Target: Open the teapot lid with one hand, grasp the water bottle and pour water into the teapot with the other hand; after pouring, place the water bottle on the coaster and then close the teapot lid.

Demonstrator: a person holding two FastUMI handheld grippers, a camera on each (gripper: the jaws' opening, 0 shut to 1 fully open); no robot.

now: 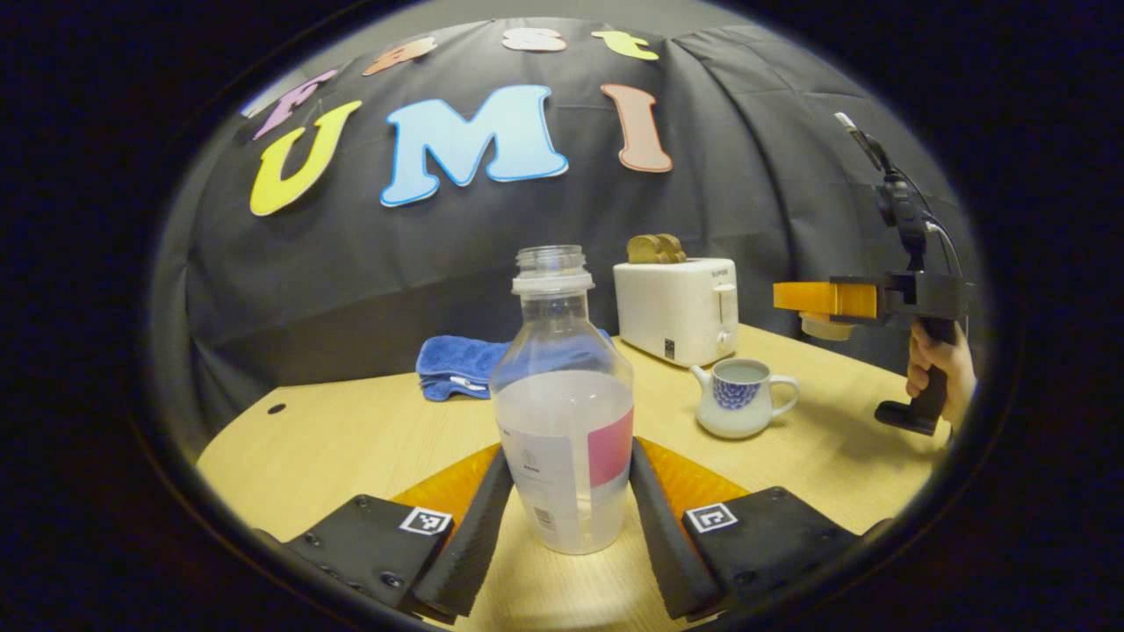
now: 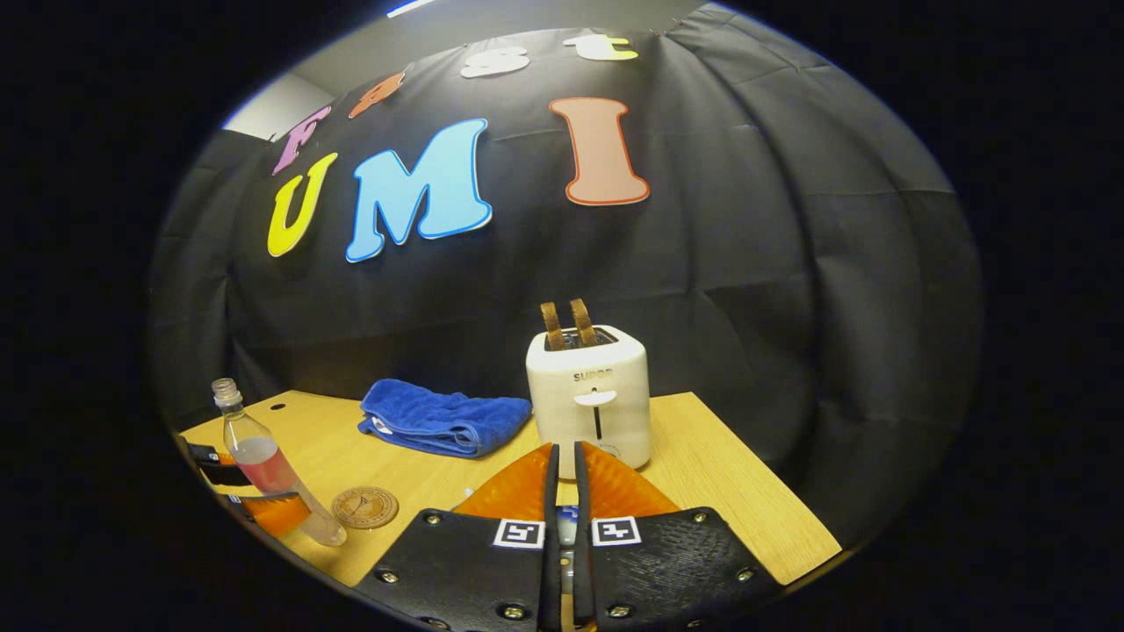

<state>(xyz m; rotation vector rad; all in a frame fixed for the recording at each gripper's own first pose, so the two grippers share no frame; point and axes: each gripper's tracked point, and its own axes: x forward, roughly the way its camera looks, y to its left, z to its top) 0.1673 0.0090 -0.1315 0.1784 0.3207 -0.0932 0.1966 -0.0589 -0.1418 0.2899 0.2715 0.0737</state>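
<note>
Two fingers of the left gripper (image 1: 566, 518) flank the uncapped water bottle (image 1: 562, 412), touching its lower sides as it stands upright on the table (image 1: 351, 439). Ahead to its right sits the lidless teapot (image 1: 740, 397). The right gripper (image 2: 562, 527) is nearly closed, pinching the lid (image 1: 826, 328) high above the teapot. A coaster (image 2: 364, 506) lies beside the bottle.

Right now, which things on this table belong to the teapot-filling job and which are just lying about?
For the job: water bottle, teapot, lid in the right tongs, coaster.
Lying about: blue towel, toaster with toast.
</note>
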